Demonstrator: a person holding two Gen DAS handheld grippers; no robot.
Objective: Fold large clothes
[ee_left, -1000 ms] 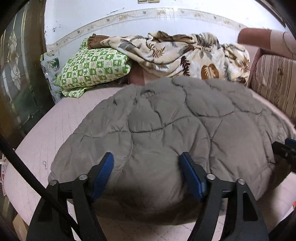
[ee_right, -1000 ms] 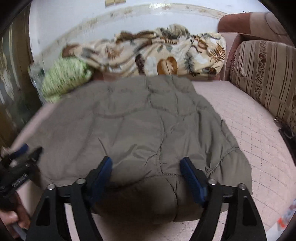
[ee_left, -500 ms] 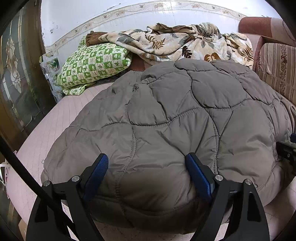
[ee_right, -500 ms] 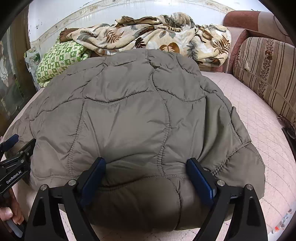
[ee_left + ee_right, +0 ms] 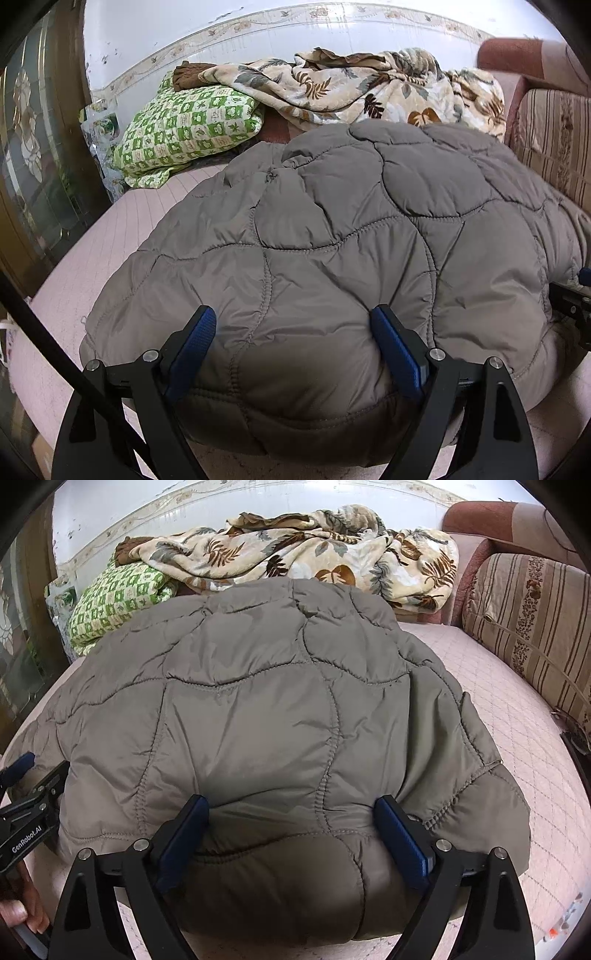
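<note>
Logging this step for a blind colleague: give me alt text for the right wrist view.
The right gripper sits wide open around the near edge of a puffy grey-brown quilted jacket spread on a pink quilted bed. Behind it lie a leaf-print beige blanket and a green checked pillow; the left gripper shows at the jacket's left edge.

the quilted jacket [image 5: 258,716] fills the bed's near edge. bare mattress [image 5: 517,716] stays passable along the right edge; pillow [image 5: 184,129] and blanket [image 5: 314,557] block the far edge.

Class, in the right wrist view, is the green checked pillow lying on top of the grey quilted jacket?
No. The green checked pillow lies behind the grey quilted jacket.
</note>
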